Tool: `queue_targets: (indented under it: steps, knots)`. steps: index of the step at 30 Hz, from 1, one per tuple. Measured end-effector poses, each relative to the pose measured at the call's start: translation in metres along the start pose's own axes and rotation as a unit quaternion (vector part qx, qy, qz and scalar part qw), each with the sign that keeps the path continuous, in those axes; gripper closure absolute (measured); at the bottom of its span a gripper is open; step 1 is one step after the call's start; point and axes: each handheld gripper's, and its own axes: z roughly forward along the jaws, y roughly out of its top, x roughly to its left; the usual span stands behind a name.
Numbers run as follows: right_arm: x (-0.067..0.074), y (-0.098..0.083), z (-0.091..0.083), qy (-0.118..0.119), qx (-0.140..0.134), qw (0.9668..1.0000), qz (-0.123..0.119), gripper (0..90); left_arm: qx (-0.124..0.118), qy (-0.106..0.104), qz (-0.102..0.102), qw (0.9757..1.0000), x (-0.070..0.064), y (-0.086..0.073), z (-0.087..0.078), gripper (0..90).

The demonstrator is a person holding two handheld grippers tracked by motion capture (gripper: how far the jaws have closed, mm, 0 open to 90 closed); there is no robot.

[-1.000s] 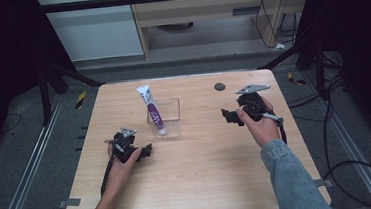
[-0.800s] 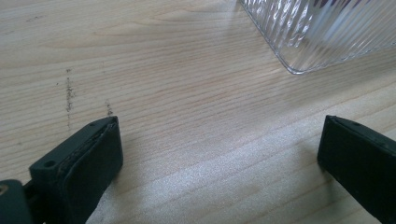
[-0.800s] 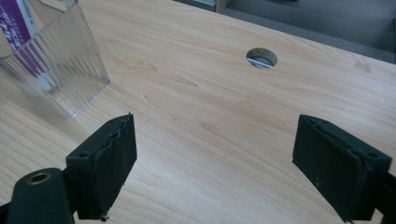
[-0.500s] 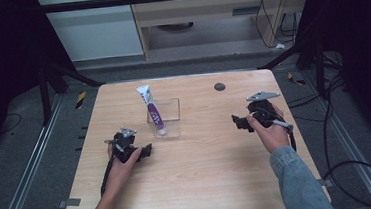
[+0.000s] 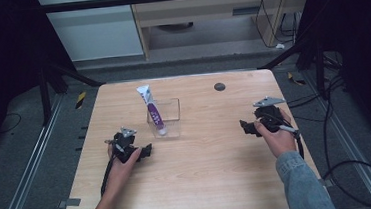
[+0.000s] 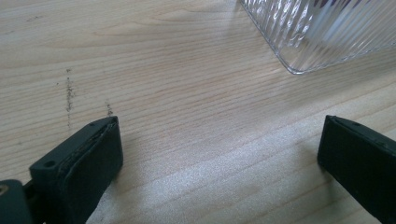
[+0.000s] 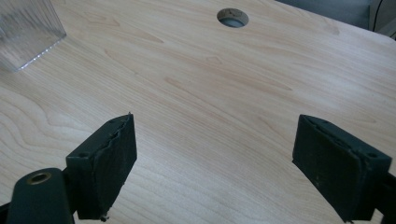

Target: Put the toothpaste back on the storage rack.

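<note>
A clear ribbed box (image 5: 166,118) stands at the table's middle with a purple-and-white tube (image 5: 151,108) leaning out of it toward the far left. The box's corner (image 6: 327,32) shows at the top of the left gripper view and its edge (image 7: 25,32) at the top left of the right gripper view. My left gripper (image 5: 147,151) rests low on the wood just left of the box, open, nothing between its jaws (image 6: 219,154). My right gripper (image 5: 245,128) hangs near the right edge, pointing left, open and empty (image 7: 215,158).
The wooden table (image 5: 205,183) has a dark round hole (image 5: 219,87) at its far middle-right, also seen as the hole (image 7: 232,17) in the right gripper view. Cables trail off the right side onto the floor. Metal rails run along both sides of the table.
My right gripper has moved toward the table's right edge and nearer the person, sinking a little. The left gripper, box and tube have stayed put.
</note>
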Motion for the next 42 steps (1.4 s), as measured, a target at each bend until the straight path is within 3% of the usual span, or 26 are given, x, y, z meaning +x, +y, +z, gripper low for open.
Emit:
queue_targets:
  steps: [14, 22, 35, 38, 42]
  knots:
    - [0.004, -0.034, 0.021, 0.008, 0.033, 0.9993, 0.016, 13.8, 0.0, 0.0, 0.0, 1.0, 0.0, 0.0, 0.0, 0.0]
    - [0.009, -0.041, 0.04, 0.012, 0.042, 0.9986, 0.03, 14.5, 0.0, 0.0, -0.001, 1.0, 0.0, 0.0, 0.0, 0.0]
    - [-0.017, -0.043, 0.064, -0.026, 0.034, 0.9959, 0.079, 14.2, 0.001, -0.002, 0.001, 1.0, -0.001, -0.001, -0.001, 0.0]
    - [-0.02, -0.047, 0.071, -0.026, 0.039, 0.9958, 0.079, 13.2, 0.001, -0.002, 0.001, 1.0, -0.002, -0.001, -0.001, 0.0]
    - [-0.018, -0.049, 0.075, -0.03, 0.025, 0.9969, 0.069, 11.7, 0.002, -0.001, 0.002, 1.0, -0.001, -0.001, -0.001, 0.0]
